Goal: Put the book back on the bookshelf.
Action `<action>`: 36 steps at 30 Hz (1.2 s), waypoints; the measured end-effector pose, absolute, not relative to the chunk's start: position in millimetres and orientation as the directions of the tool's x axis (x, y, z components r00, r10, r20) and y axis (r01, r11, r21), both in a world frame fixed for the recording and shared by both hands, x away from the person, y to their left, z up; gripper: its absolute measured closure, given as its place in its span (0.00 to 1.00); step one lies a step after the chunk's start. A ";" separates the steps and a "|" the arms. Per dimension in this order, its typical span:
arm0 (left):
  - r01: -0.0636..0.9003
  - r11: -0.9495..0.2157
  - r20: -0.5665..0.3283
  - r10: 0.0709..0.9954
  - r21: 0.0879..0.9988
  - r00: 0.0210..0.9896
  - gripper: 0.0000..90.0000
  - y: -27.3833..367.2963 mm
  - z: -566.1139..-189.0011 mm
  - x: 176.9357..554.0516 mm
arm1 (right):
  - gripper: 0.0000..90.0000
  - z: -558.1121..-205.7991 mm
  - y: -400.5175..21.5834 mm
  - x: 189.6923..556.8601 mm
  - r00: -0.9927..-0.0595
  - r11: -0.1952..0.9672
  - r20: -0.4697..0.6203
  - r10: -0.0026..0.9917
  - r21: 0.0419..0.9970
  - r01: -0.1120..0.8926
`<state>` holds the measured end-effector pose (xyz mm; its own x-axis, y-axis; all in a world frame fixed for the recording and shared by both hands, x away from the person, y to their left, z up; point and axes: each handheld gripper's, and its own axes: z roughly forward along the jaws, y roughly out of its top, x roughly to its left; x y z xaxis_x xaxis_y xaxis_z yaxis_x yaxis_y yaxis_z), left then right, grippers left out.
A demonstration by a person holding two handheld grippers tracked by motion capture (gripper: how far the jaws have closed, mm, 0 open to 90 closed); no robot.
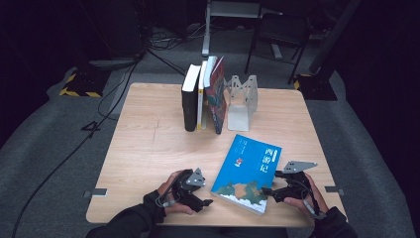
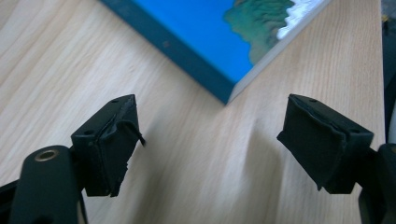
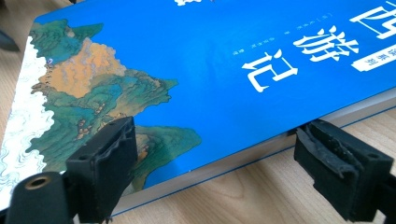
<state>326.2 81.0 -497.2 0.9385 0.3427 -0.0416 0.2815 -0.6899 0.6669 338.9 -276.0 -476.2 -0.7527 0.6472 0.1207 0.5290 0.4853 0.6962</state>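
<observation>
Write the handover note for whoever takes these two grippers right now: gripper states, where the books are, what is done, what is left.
Left gripper: open, holding nothing, low over the table just short of the blue book's near left corner.
Right gripper: open at the blue book's right edge, one jaw over the cover, the other beside the page edge; no grip yet.
Blue book: lying flat, cover up, near the front of the table.
Standing books: three upright at the back, next to the metal bookend.
Done: both grippers brought to the book.
Left: probably lift it and stand it with the row.
</observation>
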 end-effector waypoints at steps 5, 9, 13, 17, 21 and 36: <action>0.280 -0.686 -0.005 0.374 0.672 0.927 0.19 70.7 -501.1 336.4 | 0.21 -473.9 -276.9 333.8 -0.776 0.501 0.120 0.620 0.701 0.508; 0.269 -0.692 0.004 0.366 0.670 0.931 0.21 73.0 -499.9 337.0 | 0.21 -474.6 -277.1 328.9 -0.787 0.504 0.124 0.605 0.705 0.499; 0.311 -0.681 0.007 0.422 0.663 0.907 0.23 84.6 -498.3 347.1 | 0.23 -474.5 -275.8 327.4 -0.796 0.505 0.137 0.589 0.707 0.495; 0.376 -0.647 0.008 0.509 0.664 0.861 0.23 99.9 -498.2 368.3 | 0.28 -474.7 -265.7 322.4 -0.815 0.517 0.135 0.563 0.712 0.475; 0.429 -0.603 -0.018 0.566 0.673 0.824 0.23 108.3 -500.1 387.6 | 0.32 -477.5 -267.2 321.1 -0.785 0.516 0.075 0.615 0.714 0.473; 0.493 -0.473 -0.071 0.666 0.731 0.743 0.31 141.0 -492.4 418.6 | 0.21 -484.3 -277.4 336.7 -0.621 0.471 -0.077 0.780 0.725 0.502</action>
<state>418.6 141.0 -492.4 0.7428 0.6658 -0.0707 0.4930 -0.4725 0.7305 336.7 -277.4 -484.3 -0.6207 0.7802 -0.0771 0.5025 0.4714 0.7248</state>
